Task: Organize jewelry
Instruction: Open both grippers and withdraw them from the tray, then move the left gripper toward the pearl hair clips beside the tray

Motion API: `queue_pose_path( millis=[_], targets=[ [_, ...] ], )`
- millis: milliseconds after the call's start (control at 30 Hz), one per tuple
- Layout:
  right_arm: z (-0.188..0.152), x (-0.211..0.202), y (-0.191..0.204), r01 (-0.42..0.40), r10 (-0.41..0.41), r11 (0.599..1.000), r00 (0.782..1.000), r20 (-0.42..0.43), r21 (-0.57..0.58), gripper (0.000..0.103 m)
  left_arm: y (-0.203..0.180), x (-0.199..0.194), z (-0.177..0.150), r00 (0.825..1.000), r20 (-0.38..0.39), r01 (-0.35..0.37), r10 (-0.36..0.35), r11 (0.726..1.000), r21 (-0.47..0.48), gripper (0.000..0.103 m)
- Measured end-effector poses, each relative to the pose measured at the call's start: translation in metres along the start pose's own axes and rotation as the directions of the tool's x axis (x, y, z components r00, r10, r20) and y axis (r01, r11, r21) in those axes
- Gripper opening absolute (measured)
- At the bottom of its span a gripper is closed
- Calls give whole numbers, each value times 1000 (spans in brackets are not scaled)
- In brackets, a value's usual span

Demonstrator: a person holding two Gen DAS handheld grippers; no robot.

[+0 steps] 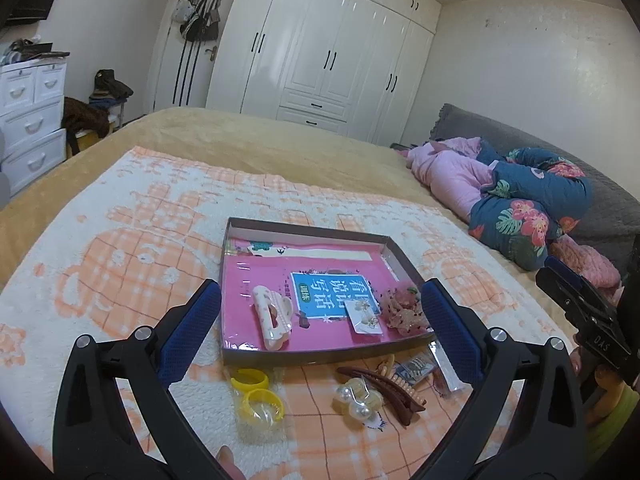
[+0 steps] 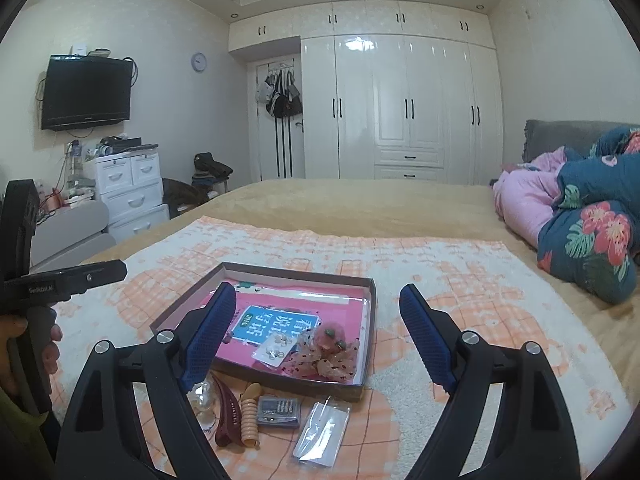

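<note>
A shallow box point(image 1: 308, 354) point(image 2: 280, 270) with a pink lining lies on an orange-and-white blanket. Inside it are a pale hair claw point(image 1: 272, 316), a small earring card point(image 1: 366, 320) point(image 2: 274, 350) and a pink scrunchie point(image 1: 402, 308) point(image 2: 328, 354). In front of the box lie yellow rings point(image 1: 258, 394), a pearl clip point(image 1: 358, 400), a brown hair clip point(image 1: 384, 386) point(image 2: 226, 412), a beige comb clip point(image 2: 250, 416), a dark packet point(image 2: 279, 410) and a clear bag point(image 2: 322, 430). My left gripper point(image 1: 320, 300) is open above the box's near edge. My right gripper point(image 2: 318, 300) is open above the box's right part.
The blanket point(image 1: 120, 248) covers a beige bed. A rolled quilt and pink bedding point(image 1: 520, 204) lie at the right. White wardrobes point(image 2: 400, 108) stand behind, and white drawers point(image 2: 128, 192) and a wall TV point(image 2: 86, 92) are at the left.
</note>
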State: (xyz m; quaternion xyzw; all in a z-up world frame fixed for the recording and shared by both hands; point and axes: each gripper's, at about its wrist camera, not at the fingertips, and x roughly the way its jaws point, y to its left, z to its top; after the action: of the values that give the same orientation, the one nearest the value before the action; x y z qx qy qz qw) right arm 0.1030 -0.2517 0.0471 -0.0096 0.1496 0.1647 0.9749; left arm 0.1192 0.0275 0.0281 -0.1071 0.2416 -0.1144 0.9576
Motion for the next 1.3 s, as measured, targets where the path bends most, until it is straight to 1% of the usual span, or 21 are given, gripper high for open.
queue_pose_path(
  millis=[367,633,967,1300],
  targets=[
    [-6,-13,8,-26,26,999,1000,-17,-22,81,0,-12,-8,1000,-14,3,-3,1000,7,92],
    [-18,-18,8,-32,30,999,999,-43,-29,81,-3,-13,-19,999,-48,17,-16,1000,15,92],
    [-44,-21,8,-28,24,999,994,-110,-37,81,-12,-6,-34,994,-104,38,-35,999,28,92],
    [-69,-18,4,-23,16,999,983,-185,-35,81,-26,7,-51,983,-178,59,-47,996,64,92]
  ],
)
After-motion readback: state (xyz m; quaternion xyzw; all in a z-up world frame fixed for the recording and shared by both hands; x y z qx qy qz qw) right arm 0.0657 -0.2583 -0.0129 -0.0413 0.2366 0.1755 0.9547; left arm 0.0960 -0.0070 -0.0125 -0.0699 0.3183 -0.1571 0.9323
